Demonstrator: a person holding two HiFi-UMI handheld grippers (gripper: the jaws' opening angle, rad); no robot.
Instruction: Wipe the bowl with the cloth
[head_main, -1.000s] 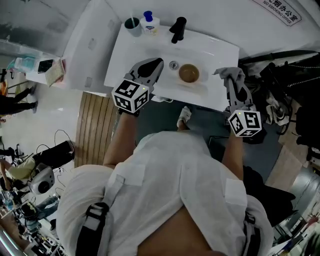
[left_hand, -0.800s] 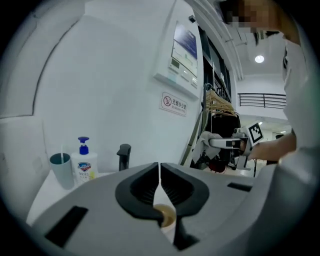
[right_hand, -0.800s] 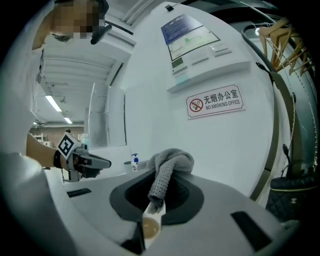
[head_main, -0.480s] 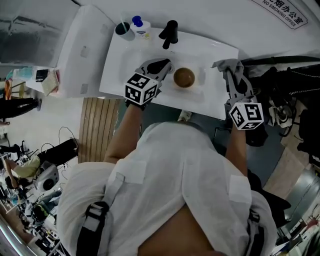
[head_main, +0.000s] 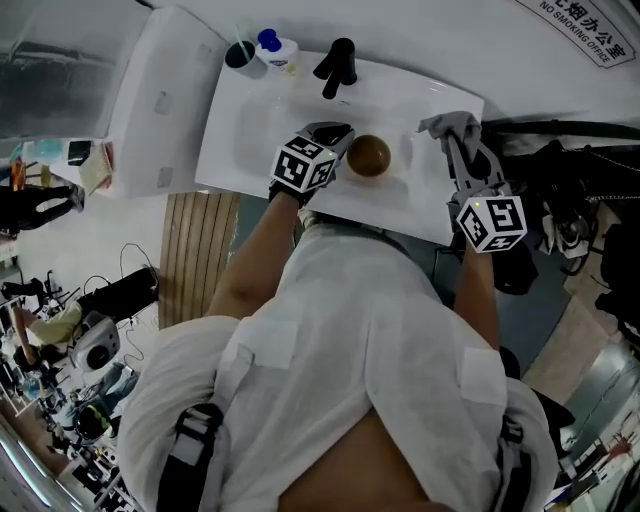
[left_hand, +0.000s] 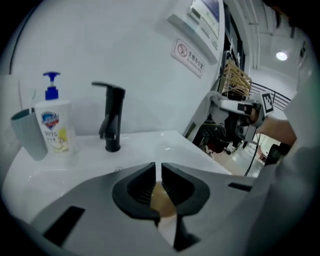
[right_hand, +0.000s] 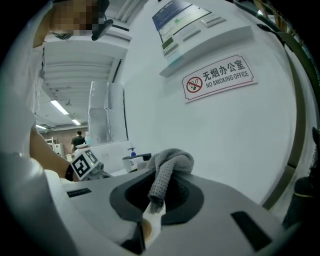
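Observation:
A brown bowl (head_main: 369, 155) stands in the white sink (head_main: 255, 135), right of the middle. My left gripper (head_main: 338, 134) is at the bowl's left rim. Its jaws are opening by a narrow slit, and in the left gripper view the bowl (left_hand: 163, 202) shows through the gap, low behind the jaws (left_hand: 158, 172); the pads press on nothing. My right gripper (head_main: 455, 140) hovers over the sink's right end, apart from the bowl, shut on a grey cloth (head_main: 446, 125). In the right gripper view the cloth (right_hand: 170, 167) bunches over the tips (right_hand: 159, 187).
A black faucet (head_main: 337, 63) stands at the sink's back edge, with a soap bottle (head_main: 276, 48) and a grey cup (head_main: 240, 56) at its back left corner. A white cabinet (head_main: 160, 100) adjoins the sink's left. Dark clutter (head_main: 560, 190) lies right of it.
My left gripper has moved right along the sink's front to the bowl's left rim. The right gripper has kept the cloth over the sink's right end.

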